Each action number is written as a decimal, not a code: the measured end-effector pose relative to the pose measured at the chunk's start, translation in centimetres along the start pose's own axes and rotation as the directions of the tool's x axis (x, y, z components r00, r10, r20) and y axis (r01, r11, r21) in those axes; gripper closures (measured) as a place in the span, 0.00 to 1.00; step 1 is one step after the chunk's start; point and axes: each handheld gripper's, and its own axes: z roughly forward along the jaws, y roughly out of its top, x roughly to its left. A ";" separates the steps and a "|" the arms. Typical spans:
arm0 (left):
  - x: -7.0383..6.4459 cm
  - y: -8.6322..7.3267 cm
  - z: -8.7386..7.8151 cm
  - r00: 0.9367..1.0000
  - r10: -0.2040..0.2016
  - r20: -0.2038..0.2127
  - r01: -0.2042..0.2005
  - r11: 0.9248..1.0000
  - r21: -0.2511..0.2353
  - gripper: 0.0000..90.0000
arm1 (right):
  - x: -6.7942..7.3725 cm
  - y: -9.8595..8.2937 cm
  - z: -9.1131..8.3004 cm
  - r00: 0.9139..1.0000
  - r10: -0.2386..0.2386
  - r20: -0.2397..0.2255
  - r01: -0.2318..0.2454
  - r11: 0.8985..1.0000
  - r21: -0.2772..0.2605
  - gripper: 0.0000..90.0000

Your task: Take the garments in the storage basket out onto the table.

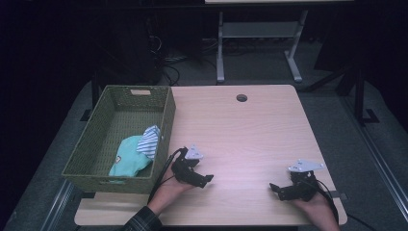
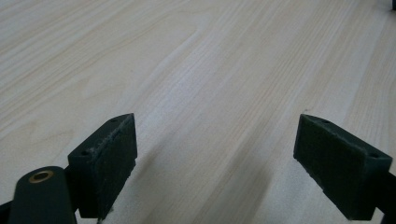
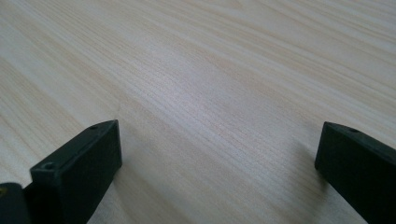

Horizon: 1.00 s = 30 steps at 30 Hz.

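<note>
Looks all but finished — teal garment [image 1: 128, 161] and striped blue-and-white cloth [image 1: 149, 140] already lying inside the green woven basket [image 1: 98, 129] at left of the frame, against its right wall. Left gripper [image 1: 206, 180] low at centre, just right of the basket; right gripper [image 1: 274, 188] at lower right — both spread wide, holding nothing, resting over bare wooden table [image 1: 240, 130]. Nothing left on the tabletop to collect.

We see a round hole [image 1: 242, 98] near the far edge of the desk [image 1: 250, 139]; beyond that edge stand a grey table frame [image 1: 260, 31] and floor cables [image 1: 169, 71].
</note>
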 end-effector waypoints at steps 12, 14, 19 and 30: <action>0.0 0.2 -0.2 1.000 -0.004 0.013 0.004 1.000 0.007 0.14 | 0.0 0.0 0.0 1.000 0.001 -0.001 -0.001 1.000 0.000 0.00; 0.0 0.3 -0.2 1.000 -0.006 0.015 0.006 1.000 0.006 0.14 | 0.0 0.0 0.0 1.000 0.000 -0.001 0.000 1.000 0.000 0.00; 0.0 0.4 -0.4 1.000 -0.007 0.019 0.007 1.000 0.002 0.14 | 0.0 0.0 0.0 1.000 0.000 0.000 0.000 1.000 0.000 0.00; 0.1 0.6 -0.7 0.999 -0.026 0.034 0.026 1.000 -0.009 0.14 | 0.0 0.0 0.0 1.000 0.000 0.000 0.000 1.000 0.001 0.00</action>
